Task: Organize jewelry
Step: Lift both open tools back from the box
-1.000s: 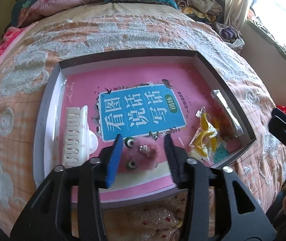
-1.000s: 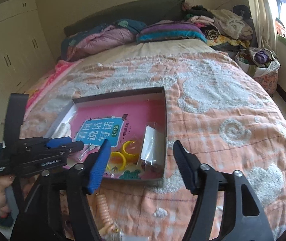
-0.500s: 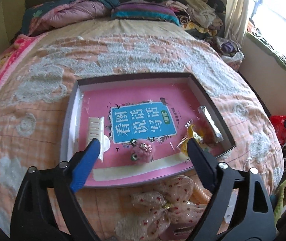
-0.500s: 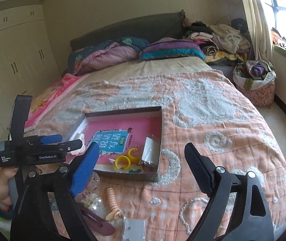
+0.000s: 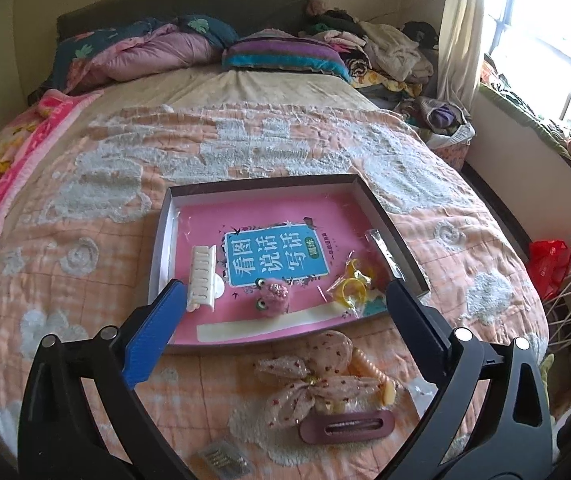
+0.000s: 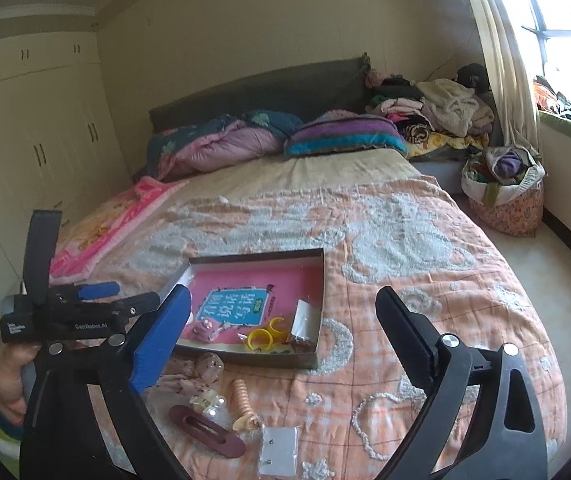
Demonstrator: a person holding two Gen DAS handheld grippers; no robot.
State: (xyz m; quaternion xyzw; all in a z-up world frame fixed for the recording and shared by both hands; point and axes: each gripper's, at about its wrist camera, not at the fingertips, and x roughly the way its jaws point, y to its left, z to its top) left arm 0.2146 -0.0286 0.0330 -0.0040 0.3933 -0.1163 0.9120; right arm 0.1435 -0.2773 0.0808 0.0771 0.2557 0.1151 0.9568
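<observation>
On the bed, the shallow grey cardboard box (image 5: 389, 224) with its pink printed liner is seen holding, from left to right, a white toothed claw clip (image 5: 204, 276), a fuzzy pink googly-eyed hair clip (image 5: 272, 295) and a clear packet of yellow ring bands (image 5: 350, 286). The left tongs (image 5: 285, 322) are held wide open with nothing gripped, hovering over the box's near edge. Further right, the right tongs (image 6: 283, 330) are likewise spread wide and empty, and a dotted sheer fabric bow (image 5: 313, 384) plus a dark maroon oval barrette (image 5: 347, 426) are left lying on the quilt just outside the box.
</observation>
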